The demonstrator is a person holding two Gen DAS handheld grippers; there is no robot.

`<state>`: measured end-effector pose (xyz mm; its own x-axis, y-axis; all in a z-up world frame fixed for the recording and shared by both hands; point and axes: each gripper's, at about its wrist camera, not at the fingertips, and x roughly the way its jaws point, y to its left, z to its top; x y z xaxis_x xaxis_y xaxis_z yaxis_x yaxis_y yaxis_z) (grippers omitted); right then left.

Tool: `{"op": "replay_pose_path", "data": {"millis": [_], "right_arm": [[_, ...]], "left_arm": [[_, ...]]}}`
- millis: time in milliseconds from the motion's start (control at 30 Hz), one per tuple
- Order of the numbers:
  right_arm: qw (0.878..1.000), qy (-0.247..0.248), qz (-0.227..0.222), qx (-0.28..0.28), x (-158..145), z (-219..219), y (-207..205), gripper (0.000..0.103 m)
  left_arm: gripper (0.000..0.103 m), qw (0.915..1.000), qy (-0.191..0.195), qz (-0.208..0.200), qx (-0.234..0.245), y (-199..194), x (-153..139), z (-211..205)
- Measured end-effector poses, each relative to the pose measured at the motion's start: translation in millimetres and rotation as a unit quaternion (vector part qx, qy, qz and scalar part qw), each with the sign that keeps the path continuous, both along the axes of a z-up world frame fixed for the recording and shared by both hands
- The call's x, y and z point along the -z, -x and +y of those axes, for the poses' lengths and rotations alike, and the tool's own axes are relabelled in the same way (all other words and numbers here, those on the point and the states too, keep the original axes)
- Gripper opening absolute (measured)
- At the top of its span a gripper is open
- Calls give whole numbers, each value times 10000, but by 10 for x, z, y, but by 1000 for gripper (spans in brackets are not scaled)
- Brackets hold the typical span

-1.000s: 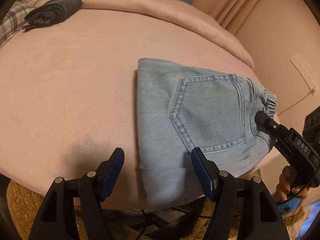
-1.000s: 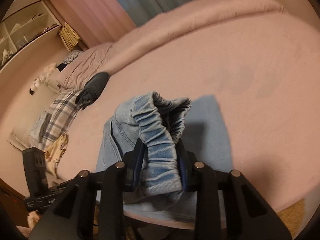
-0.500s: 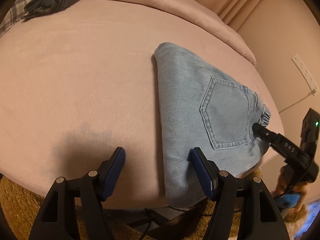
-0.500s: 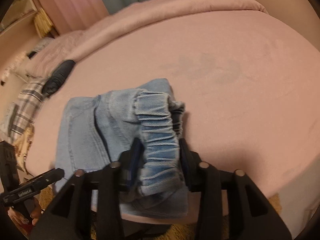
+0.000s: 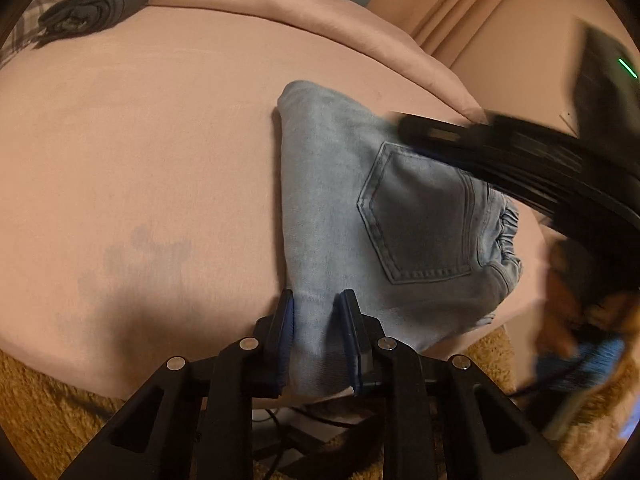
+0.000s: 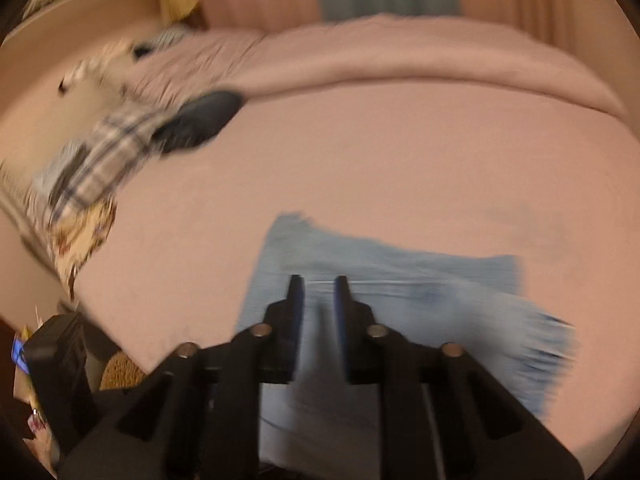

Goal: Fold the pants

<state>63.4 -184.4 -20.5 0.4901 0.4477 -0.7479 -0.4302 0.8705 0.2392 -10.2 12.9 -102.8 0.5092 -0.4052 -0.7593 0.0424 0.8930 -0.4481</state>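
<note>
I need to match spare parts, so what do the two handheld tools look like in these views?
Both are matte black plastic with angular, scissor-like linkage arms joined by round silver rivets. The left tool and the right tool each carry two narrow fingers faced with dark blue pads. Seen from the left camera, the right tool's boxy black body shows a small green light.

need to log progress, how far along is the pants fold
Mostly done: the jeans lie on the bed as a compact folded bundle, back pocket up. In hand: the left gripper is closing on their near edge, denim between its pads; the right gripper, blurred, is closing above them, gripping nothing visible. Left: probably a final fold or straightening.
</note>
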Motion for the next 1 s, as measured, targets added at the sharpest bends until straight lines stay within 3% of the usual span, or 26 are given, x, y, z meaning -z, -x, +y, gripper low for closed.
{"op": "replay_pose_path", "data": {"millis": [200, 400, 633, 867, 1000], "right_arm": [[9984, 422, 305, -234, 456, 475, -269, 10], [9986, 22, 479, -216, 468, 293, -305, 8], [9976, 17, 466, -518, 496, 246, 59, 11], [9957, -132, 621, -669, 530, 141, 440, 11], [9956, -235, 721, -558, 534, 43, 608, 11]], "left_arm": [[23, 9999, 54, 97, 5, 96, 67, 72], [23, 9995, 271, 175, -16, 164, 93, 174], [23, 9995, 273, 182, -7, 274, -4, 298], [23, 9987, -237, 136, -440, 299, -147, 506], [23, 9981, -253, 150, -547, 290, -161, 583]]}}
